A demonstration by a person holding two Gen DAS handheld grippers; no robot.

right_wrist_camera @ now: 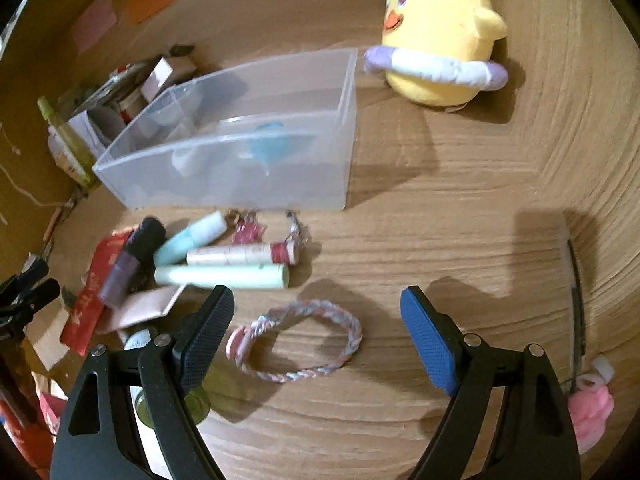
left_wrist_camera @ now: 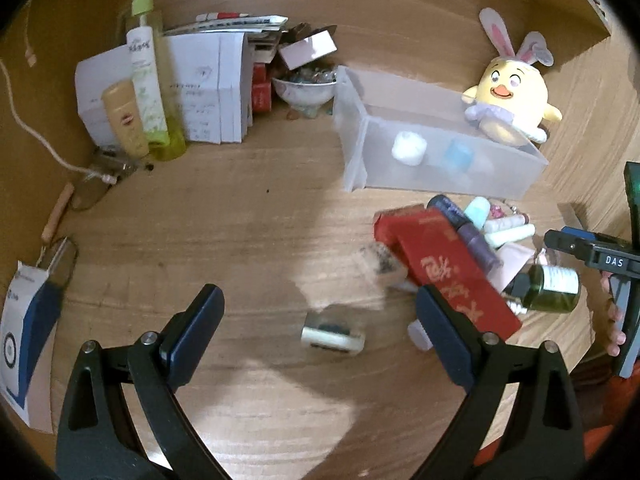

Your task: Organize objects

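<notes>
Wood-grain tabletop [right_wrist_camera: 460,208] fills both of my views, with small toiletries scattered across it. My right claw [right_wrist_camera: 318,320] hangs over the table with its jaws spread wide and nothing between the pads; a braided bracelet [right_wrist_camera: 298,344] lies flat on the wood just below and between the fingers, untouched. My left claw [left_wrist_camera: 320,312] is also wide open and empty — a small, blurred jar [left_wrist_camera: 332,336] sits on the table between its fingers, apart from both pads. Beyond them stands a clear plastic bin [right_wrist_camera: 240,184] holding a blue item and a white one. Near its front wall lies a loose heap: a red box [left_wrist_camera: 452,268], a purple bottle [right_wrist_camera: 124,264], pale green tubes [right_wrist_camera: 224,276] and a dark green bottle [left_wrist_camera: 552,288]. A yellow plush chick [right_wrist_camera: 436,36] sits beside the bin's far corner.
</notes>
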